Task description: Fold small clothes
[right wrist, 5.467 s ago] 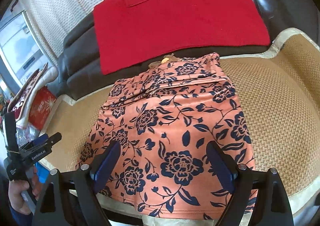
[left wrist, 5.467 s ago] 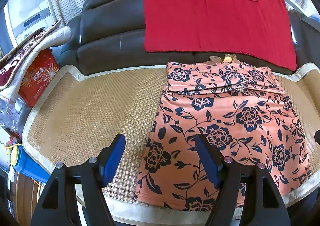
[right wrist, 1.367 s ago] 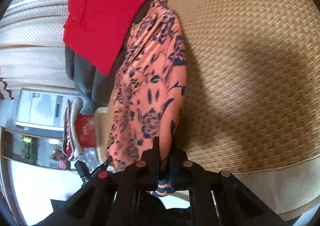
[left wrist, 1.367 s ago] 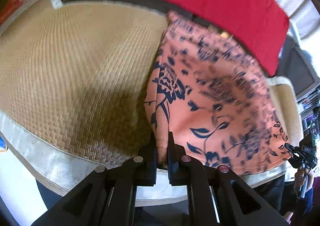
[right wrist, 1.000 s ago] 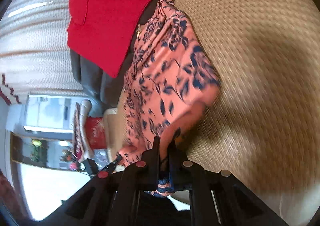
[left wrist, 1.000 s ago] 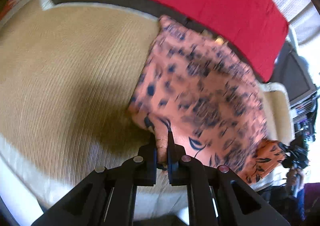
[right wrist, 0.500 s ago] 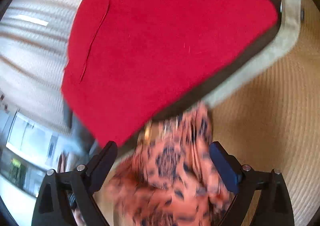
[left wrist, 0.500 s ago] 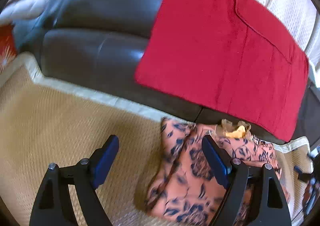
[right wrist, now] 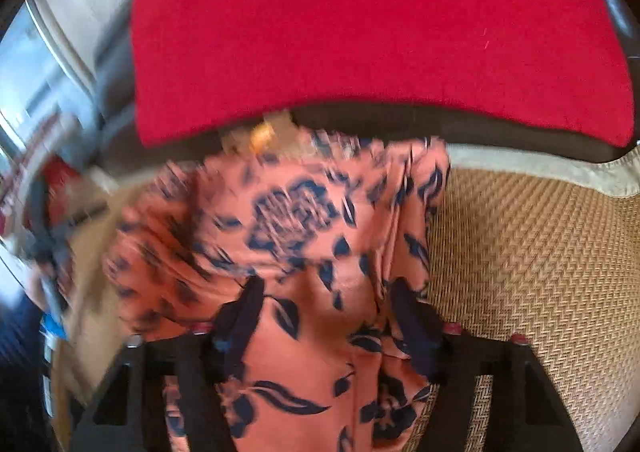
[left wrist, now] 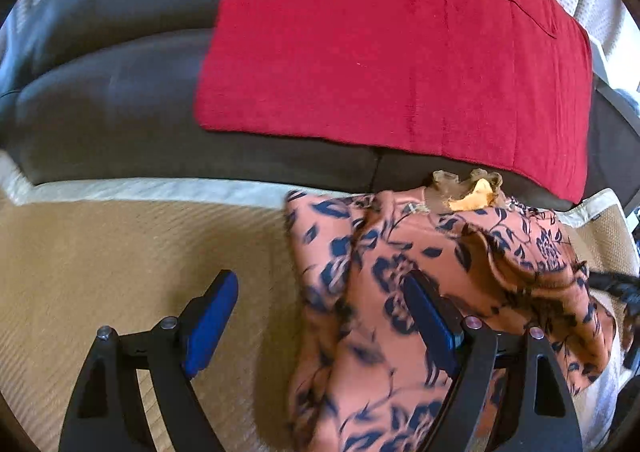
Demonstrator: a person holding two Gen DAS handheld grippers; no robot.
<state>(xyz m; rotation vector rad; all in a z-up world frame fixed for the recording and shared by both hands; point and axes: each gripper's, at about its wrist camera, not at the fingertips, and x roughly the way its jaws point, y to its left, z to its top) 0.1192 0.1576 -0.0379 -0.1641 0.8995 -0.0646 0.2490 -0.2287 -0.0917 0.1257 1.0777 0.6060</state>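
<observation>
The orange garment with dark blue flowers [left wrist: 400, 272] lies folded over itself on the woven mat [left wrist: 120, 252], its frilled collar [left wrist: 464, 188] against the sofa back. My left gripper [left wrist: 320, 284] stands open over the garment's left edge; one blue pad [left wrist: 212, 316] is over bare mat, the other pad [left wrist: 428, 320] over the fabric, neither pressing it. In the blurred right wrist view, my right gripper [right wrist: 325, 292] hangs over the garment [right wrist: 288, 228] with its jaws closing. Fabric lies between and below its fingers, and I see no pinch on it.
A red cloth [left wrist: 400, 44] hangs over the dark leather sofa back [left wrist: 100, 92]. The mat's pale border [left wrist: 160, 188] runs along the sofa. More mat [right wrist: 540, 252] lies bare to the garment's right. Blurred clutter [right wrist: 48, 192] sits at the far left.
Both grippers carried the garment's near hem toward the sofa back, folding it over, then let go and opened. Since half a second ago the right jaws have narrowed.
</observation>
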